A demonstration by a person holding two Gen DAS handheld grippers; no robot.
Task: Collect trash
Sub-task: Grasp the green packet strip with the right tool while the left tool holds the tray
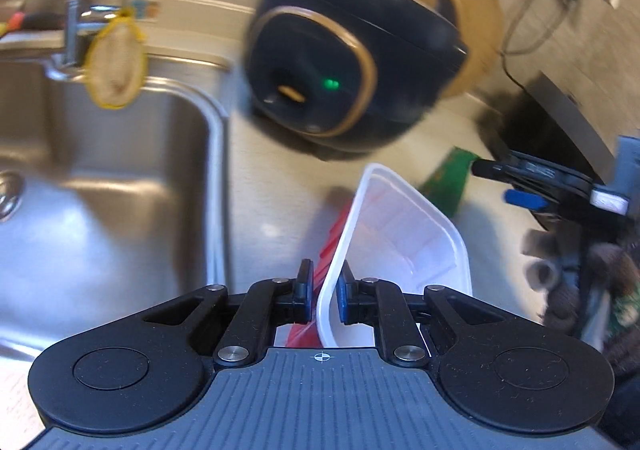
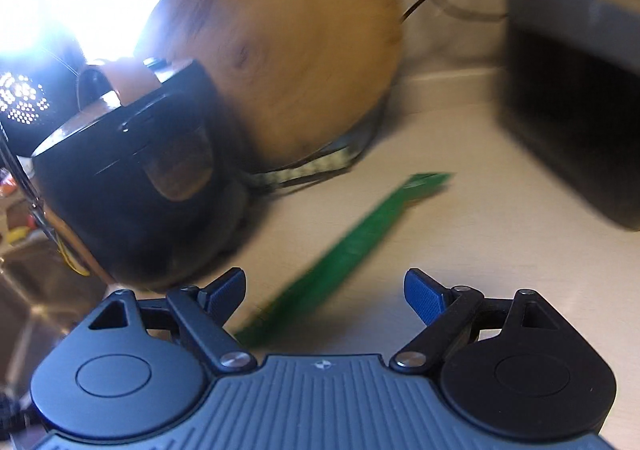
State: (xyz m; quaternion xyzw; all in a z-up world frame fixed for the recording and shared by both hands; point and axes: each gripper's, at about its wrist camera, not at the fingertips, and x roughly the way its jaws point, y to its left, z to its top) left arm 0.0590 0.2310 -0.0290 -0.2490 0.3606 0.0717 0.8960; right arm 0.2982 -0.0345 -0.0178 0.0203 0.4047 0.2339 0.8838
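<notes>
My left gripper [image 1: 323, 295] is shut on the rim of a clear plastic tray [image 1: 400, 234], held above the counter; a red wrapper [image 1: 336, 238] shows under it. A flat green package [image 1: 448, 178] lies on the counter beyond the tray; in the right wrist view it [image 2: 348, 246] lies just ahead of my right gripper [image 2: 325, 290], which is open and empty above it. The right gripper also shows at the right edge of the left wrist view [image 1: 532, 186].
A steel sink [image 1: 100, 186] with a tap [image 1: 76, 22] is on the left. A dark rice cooker [image 1: 344, 58] [image 2: 136, 178] stands against a round wooden board [image 2: 288, 54]. A black box [image 2: 572, 102] stands right, with a cable [image 1: 528, 22] behind.
</notes>
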